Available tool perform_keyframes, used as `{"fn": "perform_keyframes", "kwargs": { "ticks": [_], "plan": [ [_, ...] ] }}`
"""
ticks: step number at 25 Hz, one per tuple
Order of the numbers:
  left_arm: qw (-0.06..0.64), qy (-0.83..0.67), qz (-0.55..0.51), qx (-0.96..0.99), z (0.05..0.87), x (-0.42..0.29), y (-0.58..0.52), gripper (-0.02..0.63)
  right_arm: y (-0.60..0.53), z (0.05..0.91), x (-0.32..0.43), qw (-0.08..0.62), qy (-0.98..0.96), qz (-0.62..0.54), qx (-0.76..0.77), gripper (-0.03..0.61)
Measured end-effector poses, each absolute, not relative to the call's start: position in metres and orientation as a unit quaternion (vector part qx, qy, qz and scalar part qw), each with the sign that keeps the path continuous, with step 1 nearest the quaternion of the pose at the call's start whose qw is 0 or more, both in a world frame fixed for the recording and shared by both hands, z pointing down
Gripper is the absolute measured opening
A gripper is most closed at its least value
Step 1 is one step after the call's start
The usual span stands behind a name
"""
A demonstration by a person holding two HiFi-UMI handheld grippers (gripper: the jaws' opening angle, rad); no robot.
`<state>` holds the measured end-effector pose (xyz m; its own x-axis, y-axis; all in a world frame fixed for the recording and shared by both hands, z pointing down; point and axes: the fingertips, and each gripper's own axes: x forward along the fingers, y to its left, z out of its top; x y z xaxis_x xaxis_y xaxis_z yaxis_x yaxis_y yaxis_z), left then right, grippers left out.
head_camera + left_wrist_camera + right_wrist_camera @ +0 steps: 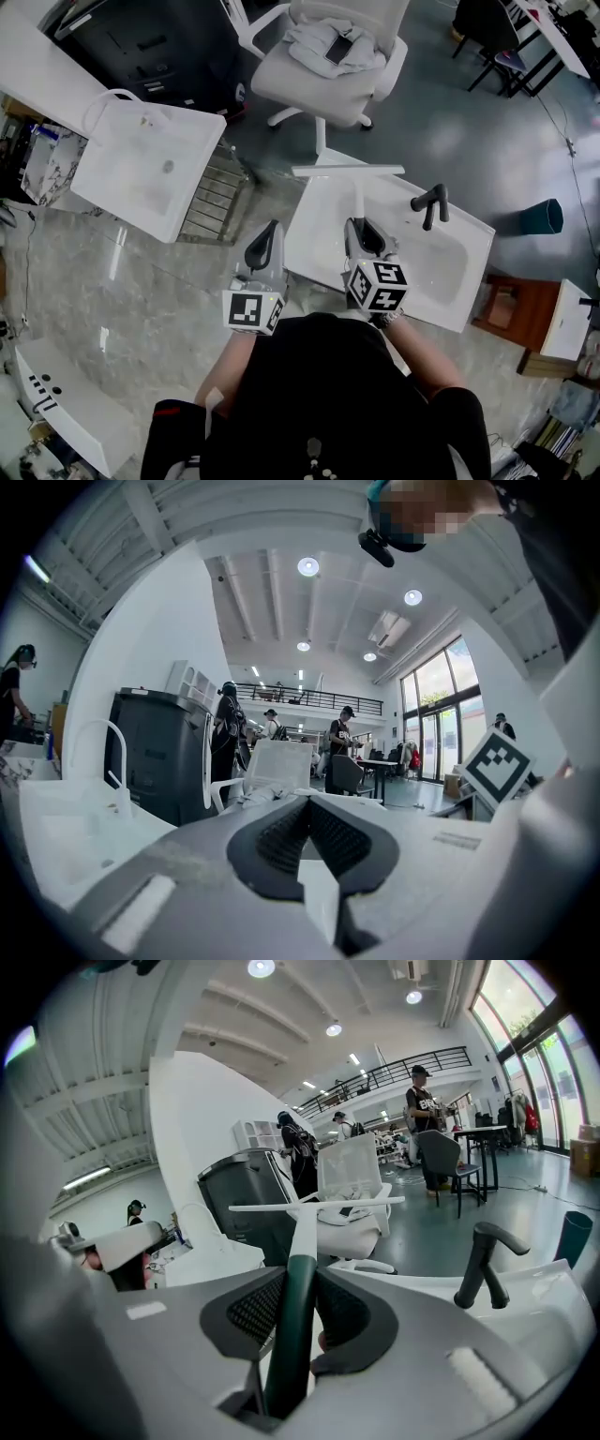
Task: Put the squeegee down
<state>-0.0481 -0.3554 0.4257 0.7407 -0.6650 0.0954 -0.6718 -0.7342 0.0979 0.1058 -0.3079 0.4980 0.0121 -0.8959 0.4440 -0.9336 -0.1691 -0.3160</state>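
The squeegee [349,171] has a long white blade and a dark green handle [292,1316]. My right gripper [362,231] is shut on that handle, and the blade [319,1206] stands crosswise ahead of the jaws. It hangs over the far left edge of a white sink basin [467,281] with a black faucet [431,204]. In the right gripper view the faucet [486,1262] stands to the right of the jaws. My left gripper [266,240] hovers just left of the basin. Its fingertips [307,803] meet with nothing between them.
A second white basin [150,167] with a white faucet lies to the left on the stone floor, with a metal rack [214,197] beside it. A white office chair [328,66] with clothing on it stands behind. A wooden stool [511,309] is at the right.
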Motion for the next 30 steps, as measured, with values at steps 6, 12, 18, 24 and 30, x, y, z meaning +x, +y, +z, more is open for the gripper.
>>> {"fn": "perform_keyframes", "kwargs": {
  "ticks": [6,12,18,24,30],
  "plan": [
    [0.069,-0.302,0.034,0.950,0.431,-0.030,-0.382,0.002,-0.319,0.508,0.117,0.022,-0.593,0.302,0.746,0.098],
    [0.088,-0.249,0.047,0.963,0.433,-0.017,-0.423,0.003,-0.350,0.526,0.120,0.029,-0.538,0.326,0.777,0.098],
    [0.099,-0.210,0.053,0.971,0.441,-0.014,-0.444,0.002,-0.366,0.560,0.116,0.047,-0.495,0.344,0.796,0.098],
    [0.108,-0.176,0.063,0.976,0.455,-0.008,-0.460,0.002,-0.382,0.599,0.118,0.056,-0.452,0.364,0.813,0.098],
    [0.107,-0.141,0.069,0.982,0.465,0.000,-0.467,0.002,-0.390,0.638,0.120,0.070,-0.413,0.372,0.828,0.098]
  ]
}}
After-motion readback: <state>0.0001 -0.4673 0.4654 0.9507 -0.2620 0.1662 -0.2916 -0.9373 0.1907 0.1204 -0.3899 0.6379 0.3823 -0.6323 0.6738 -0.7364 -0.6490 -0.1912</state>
